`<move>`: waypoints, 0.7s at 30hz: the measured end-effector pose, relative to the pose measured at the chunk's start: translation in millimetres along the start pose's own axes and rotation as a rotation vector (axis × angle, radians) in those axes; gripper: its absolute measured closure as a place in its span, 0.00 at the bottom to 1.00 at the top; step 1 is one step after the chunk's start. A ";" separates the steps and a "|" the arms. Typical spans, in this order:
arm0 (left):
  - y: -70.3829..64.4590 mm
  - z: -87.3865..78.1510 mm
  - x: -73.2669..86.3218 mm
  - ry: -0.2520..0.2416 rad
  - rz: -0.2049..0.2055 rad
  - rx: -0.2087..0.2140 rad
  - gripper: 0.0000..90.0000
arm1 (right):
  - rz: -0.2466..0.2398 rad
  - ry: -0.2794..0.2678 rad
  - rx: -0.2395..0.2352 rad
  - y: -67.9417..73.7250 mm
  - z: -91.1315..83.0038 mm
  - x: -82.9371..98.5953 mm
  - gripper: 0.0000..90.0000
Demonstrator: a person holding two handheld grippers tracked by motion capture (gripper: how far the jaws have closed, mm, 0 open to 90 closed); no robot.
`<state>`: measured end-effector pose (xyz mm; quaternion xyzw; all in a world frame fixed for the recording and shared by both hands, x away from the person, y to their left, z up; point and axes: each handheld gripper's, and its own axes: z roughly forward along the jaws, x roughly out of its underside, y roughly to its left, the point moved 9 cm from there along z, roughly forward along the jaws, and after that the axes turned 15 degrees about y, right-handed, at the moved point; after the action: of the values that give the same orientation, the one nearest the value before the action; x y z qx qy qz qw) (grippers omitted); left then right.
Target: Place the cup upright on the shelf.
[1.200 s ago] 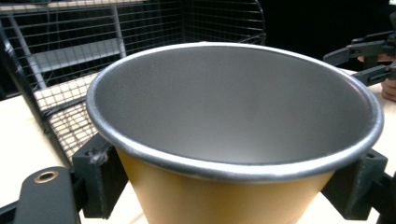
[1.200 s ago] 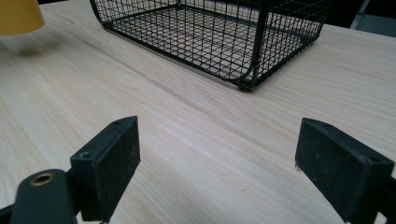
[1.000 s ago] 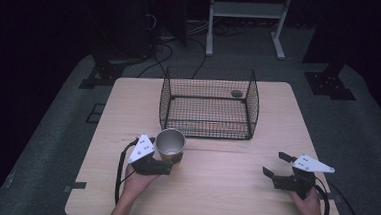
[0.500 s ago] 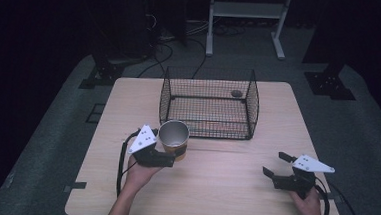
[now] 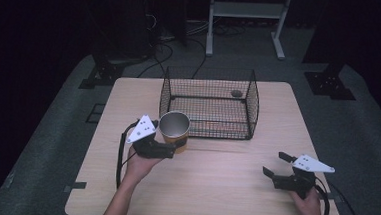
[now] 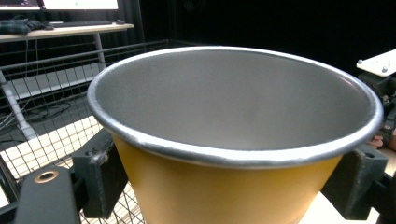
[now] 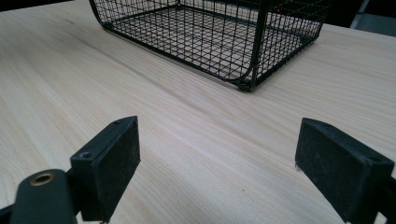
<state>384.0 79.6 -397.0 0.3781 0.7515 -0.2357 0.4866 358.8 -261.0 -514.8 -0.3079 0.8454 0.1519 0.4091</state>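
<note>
Yellow paper cup with silver lining clamped in my left gripper, carry step toward the black wire basket; next I lift it over the rim, right gripper idle, jaws apart.

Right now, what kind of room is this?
Probably a lab or recording studio: a lone wooden table on grey floor in a dark room, black equipment stands and cables behind it, and a desk with monitors.

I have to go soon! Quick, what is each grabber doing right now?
Left gripper: closed on the yellow cup, held up by the wire basket.
Right gripper: open, holding nothing, low over the table.
</note>
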 end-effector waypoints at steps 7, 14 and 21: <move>3.4 3.5 -11.5 0.009 0.014 0.005 0.17 | 0.000 -0.001 0.000 -0.3 0.0 -0.1 0.14; 6.6 10.1 -25.1 0.020 0.028 0.012 0.16 | 0.003 -0.002 -0.002 -0.3 -0.1 -0.2 0.14; 11.5 20.1 -38.7 0.033 0.043 0.016 0.16 | 0.004 -0.002 -0.003 -0.2 -0.2 -0.2 0.14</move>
<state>413.6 58.9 -370.0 0.4018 0.7491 -0.2252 0.4760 358.9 -261.1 -514.6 -0.3067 0.8454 0.1543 0.4092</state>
